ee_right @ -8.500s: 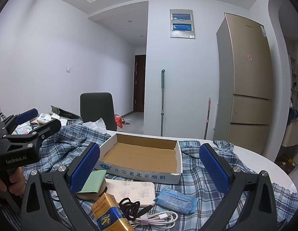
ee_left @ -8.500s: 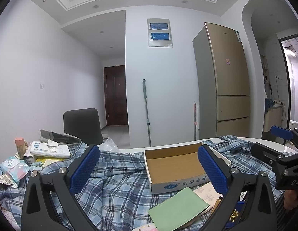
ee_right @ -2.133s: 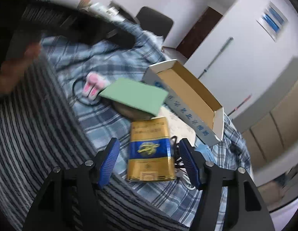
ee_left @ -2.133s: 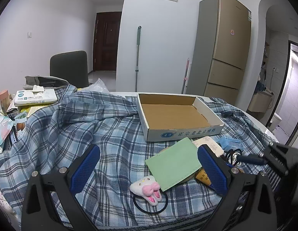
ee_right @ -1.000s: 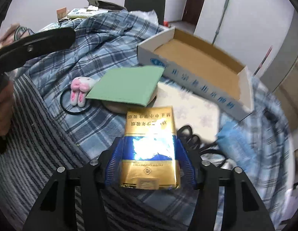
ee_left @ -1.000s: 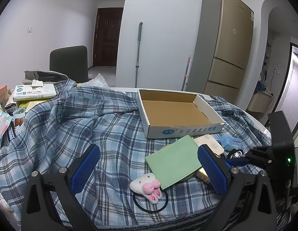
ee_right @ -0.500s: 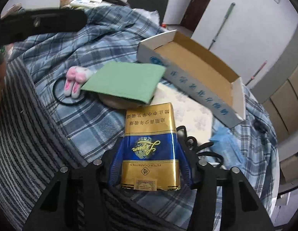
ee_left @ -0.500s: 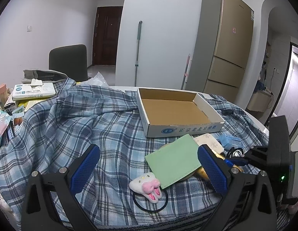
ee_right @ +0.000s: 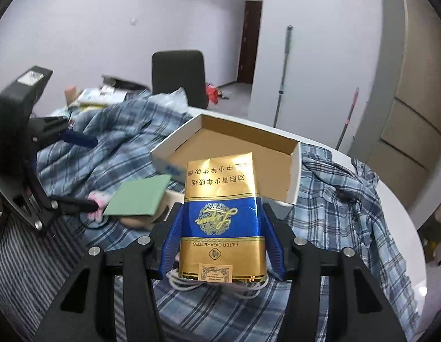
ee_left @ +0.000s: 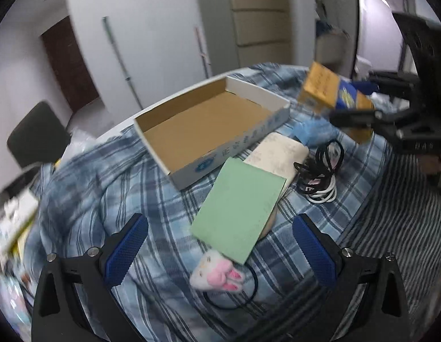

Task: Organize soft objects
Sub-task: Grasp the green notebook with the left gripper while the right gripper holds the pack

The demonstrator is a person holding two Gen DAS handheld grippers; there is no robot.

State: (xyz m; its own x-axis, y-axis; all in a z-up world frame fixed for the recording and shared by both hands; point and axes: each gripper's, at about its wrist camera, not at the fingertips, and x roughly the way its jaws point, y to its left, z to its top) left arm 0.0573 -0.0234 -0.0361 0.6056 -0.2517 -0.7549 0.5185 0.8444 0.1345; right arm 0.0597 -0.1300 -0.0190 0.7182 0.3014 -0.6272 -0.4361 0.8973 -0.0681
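Observation:
My right gripper (ee_right: 222,245) is shut on a gold and blue cigarette pack (ee_right: 220,213) and holds it up in the air before the open cardboard box (ee_right: 234,151). In the left wrist view the pack (ee_left: 331,92) hangs right of the box (ee_left: 212,119). My left gripper (ee_left: 220,245) is open and empty above a green card (ee_left: 240,208) and a white and pink plush bunny (ee_left: 217,273) on a black ring. The left gripper also shows at the left of the right wrist view (ee_right: 75,171).
A blue plaid shirt (ee_left: 106,176) covers the table. A white pouch (ee_left: 280,154), a coil of black and white cables (ee_left: 320,176) and a blue packet (ee_left: 314,128) lie right of the green card. A black chair (ee_right: 179,77) stands behind.
My right gripper has lifted the cigarette pack off the table and raised it toward the box. My left gripper has tilted down over the green card and bunny.

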